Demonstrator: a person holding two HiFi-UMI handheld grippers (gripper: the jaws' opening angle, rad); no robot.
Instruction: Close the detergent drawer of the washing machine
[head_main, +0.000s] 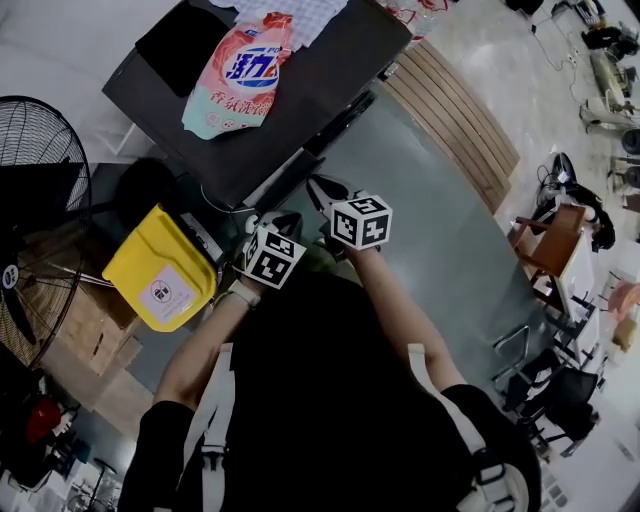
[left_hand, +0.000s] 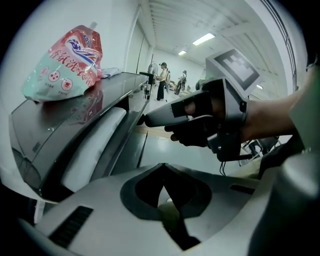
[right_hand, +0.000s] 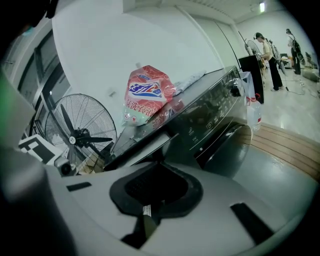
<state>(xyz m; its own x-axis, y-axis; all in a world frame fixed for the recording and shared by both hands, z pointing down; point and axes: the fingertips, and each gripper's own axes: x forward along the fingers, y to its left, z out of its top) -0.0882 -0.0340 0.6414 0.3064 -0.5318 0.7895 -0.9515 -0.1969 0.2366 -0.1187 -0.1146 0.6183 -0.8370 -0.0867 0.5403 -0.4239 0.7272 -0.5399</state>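
The dark washing machine (head_main: 310, 80) stands ahead of me, with a pink and green detergent pouch (head_main: 240, 75) lying on its lid. The pale detergent drawer front (right_hand: 149, 145) sits in the upper front panel, left of the control panel; it also shows as a pale band, the drawer front (left_hand: 95, 150). How far out it stands I cannot tell. My right gripper (head_main: 320, 188) is shut and empty, its tip at the machine's front edge; it shows as the right gripper (left_hand: 146, 120). Just left of it, my left gripper (head_main: 266, 224) is also shut with nothing in it.
A standing fan (head_main: 30, 200) and a yellow bag (head_main: 160, 268) are at the left, above cardboard boxes (head_main: 90, 330). A wooden platform (head_main: 455, 110) runs right of the machine. Chairs (head_main: 550, 245) stand at the far right. People (left_hand: 161, 80) stand far off in the hall.
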